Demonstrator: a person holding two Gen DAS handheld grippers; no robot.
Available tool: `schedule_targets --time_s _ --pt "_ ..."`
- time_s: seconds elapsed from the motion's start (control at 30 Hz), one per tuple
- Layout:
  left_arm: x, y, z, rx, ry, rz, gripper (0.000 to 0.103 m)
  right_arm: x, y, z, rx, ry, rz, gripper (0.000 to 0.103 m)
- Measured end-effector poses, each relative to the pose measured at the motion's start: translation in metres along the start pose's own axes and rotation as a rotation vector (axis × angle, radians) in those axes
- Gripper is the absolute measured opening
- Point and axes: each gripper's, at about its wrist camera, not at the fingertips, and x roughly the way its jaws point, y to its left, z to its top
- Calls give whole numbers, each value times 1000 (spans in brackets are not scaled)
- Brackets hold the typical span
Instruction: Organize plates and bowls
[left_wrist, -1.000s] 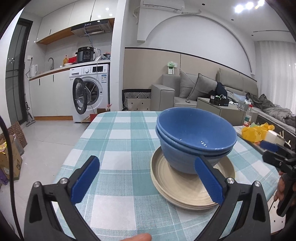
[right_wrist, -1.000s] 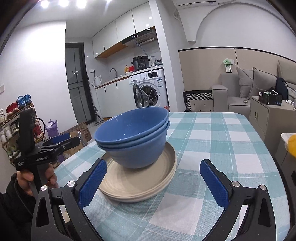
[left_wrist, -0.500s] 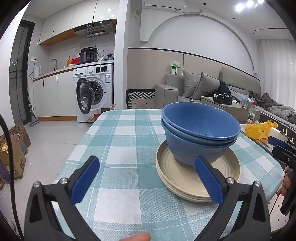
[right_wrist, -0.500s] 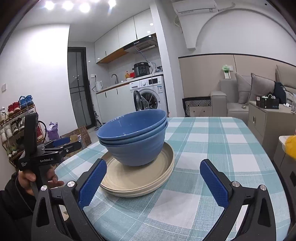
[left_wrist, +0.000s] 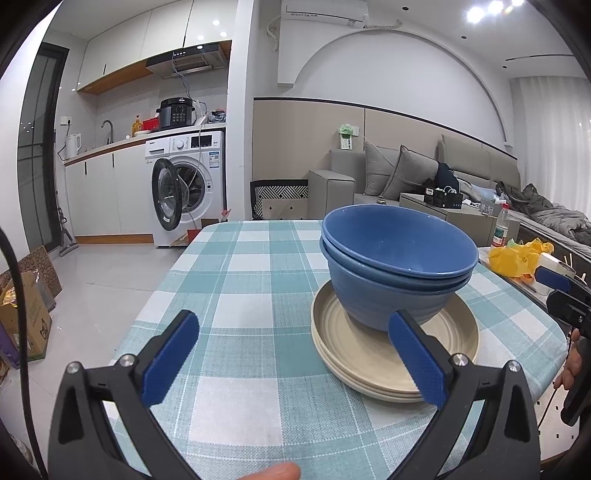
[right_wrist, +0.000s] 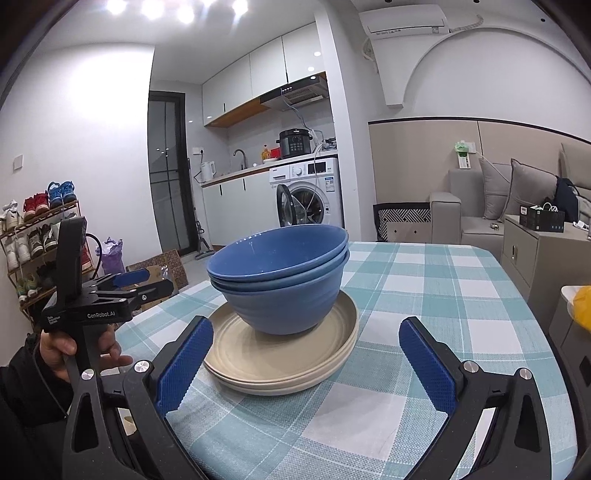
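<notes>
Stacked blue bowls (left_wrist: 397, 258) sit nested on a stack of beige plates (left_wrist: 373, 363) on the checked tablecloth (left_wrist: 255, 280). In the right wrist view the bowls (right_wrist: 284, 280) and plates (right_wrist: 280, 365) show from the other side. My left gripper (left_wrist: 293, 363) is open and empty, held back from the plates near the table's front edge. My right gripper (right_wrist: 304, 365) is open and empty, back from the plates on the opposite side. Each gripper shows in the other's view, the left one (right_wrist: 129, 284) and the right one (left_wrist: 561, 291).
A yellow bag (left_wrist: 517, 258) and a bottle (left_wrist: 500, 229) lie beyond the table's right edge. A washing machine (left_wrist: 188, 192), a sofa (left_wrist: 391, 181), a low cabinet (right_wrist: 535, 254) and cardboard boxes (left_wrist: 26, 306) on the floor surround the table.
Both grippers have drawn back and lowered, so the bowls and plates look farther away. The stack has not moved.
</notes>
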Motion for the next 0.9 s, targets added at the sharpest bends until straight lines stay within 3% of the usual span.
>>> schedule_targets --time_s 0.9 --pt "-2 -2 0 8 -7 -2 103 -3 3 1 -11 0 9 103"
